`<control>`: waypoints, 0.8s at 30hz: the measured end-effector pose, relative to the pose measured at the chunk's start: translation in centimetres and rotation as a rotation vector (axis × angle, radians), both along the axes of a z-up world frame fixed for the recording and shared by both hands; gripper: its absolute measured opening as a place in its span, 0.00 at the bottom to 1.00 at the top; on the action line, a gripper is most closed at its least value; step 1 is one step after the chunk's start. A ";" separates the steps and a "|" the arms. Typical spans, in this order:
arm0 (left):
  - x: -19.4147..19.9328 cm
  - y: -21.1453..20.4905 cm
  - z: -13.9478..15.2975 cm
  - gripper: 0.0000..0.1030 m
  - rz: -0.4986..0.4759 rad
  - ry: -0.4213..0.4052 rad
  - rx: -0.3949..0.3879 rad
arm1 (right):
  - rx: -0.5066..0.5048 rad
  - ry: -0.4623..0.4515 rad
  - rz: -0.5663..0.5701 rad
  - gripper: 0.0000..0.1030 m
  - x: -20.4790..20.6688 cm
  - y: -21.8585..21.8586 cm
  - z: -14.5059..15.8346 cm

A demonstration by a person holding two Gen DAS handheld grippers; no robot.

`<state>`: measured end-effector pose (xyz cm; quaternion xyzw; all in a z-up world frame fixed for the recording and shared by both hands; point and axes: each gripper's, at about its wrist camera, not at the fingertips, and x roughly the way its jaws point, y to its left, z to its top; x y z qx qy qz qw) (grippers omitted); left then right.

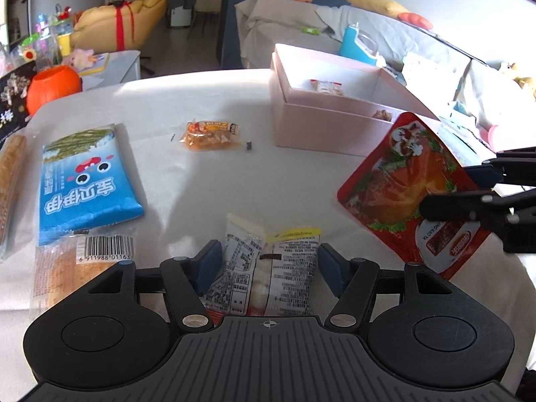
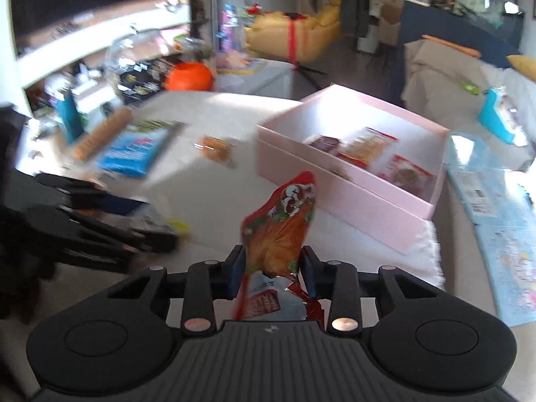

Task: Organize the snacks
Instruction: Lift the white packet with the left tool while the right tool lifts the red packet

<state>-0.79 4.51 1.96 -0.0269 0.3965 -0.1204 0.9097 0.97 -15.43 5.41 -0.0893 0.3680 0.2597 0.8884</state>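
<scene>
Inside pink box [image 2: 348, 197], right-wrist only: three packets [image 2: 365, 147].

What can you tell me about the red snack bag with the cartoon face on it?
The red snack bag is a glossy, flat foil-looking pouch with a cartoon face near its top, a picture of orange roasted meat with greens, and a white label panel low down. The right gripper pinches its lower part, holding it tilted in the air above the table, near the pink box.
</scene>
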 end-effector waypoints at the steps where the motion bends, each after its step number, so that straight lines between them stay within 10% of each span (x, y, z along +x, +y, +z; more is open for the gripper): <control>1: 0.0 0.0 0.0 0.66 0.000 -0.001 0.001 | 0.004 0.006 0.009 0.49 0.1 0.2 -0.1; 10: -0.6 -0.9 -0.4 0.67 -0.057 -0.030 0.085 | -0.015 0.131 -0.062 0.59 3.8 -0.3 -4.5; 19: 0.0 -0.2 0.8 0.59 -0.069 0.041 0.009 | 0.048 0.097 -0.059 0.30 2.4 -1.6 -2.4; 24: 0.1 -0.2 3.7 0.59 -0.087 -0.050 -0.059 | 0.135 0.064 -0.067 0.22 2.3 -2.7 0.1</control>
